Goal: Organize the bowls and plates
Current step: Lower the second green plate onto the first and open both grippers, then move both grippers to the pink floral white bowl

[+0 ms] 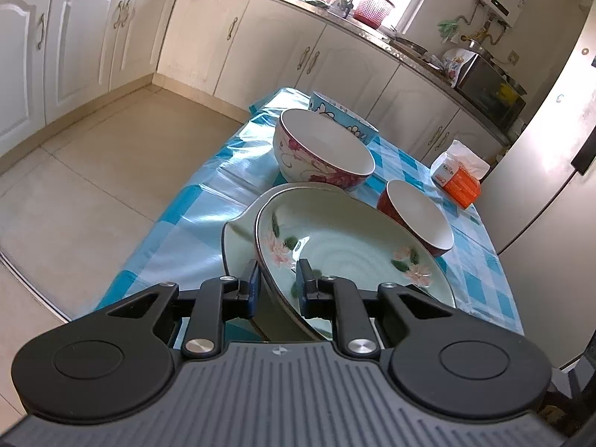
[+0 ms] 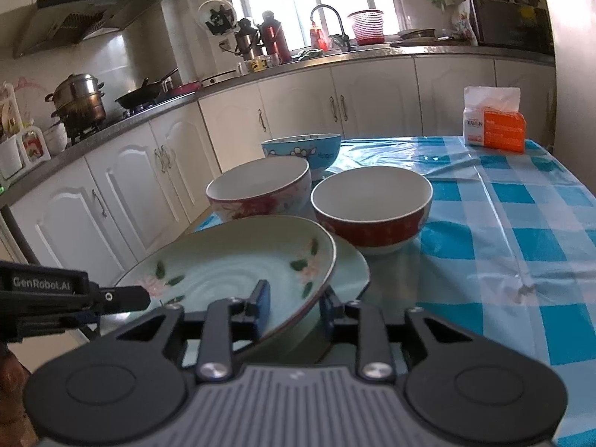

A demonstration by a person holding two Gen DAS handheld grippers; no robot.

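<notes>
Two pale green plates painted with pink flowers sit low in the middle of both views, on the near end of a blue-checked tablecloth (image 2: 521,223). The upper plate (image 1: 346,246) is tilted, its near rim cut off behind the gripper bodies; the lower plate (image 1: 238,231) shows only as a crescent beneath it, so whether the two touch is hard to tell. The left gripper (image 1: 279,283) has its blue pads pressed on the upper plate's rim. The right gripper (image 2: 294,307) straddles the same plate's rim with jaws loosened, a gap at the right pad. Behind the plates stand three bowls: a floral white one (image 1: 320,149), a red one (image 1: 417,216) and a blue one (image 1: 342,111), partly hidden. One orange tissue pack (image 2: 495,123) lies at the upper right.
</notes>
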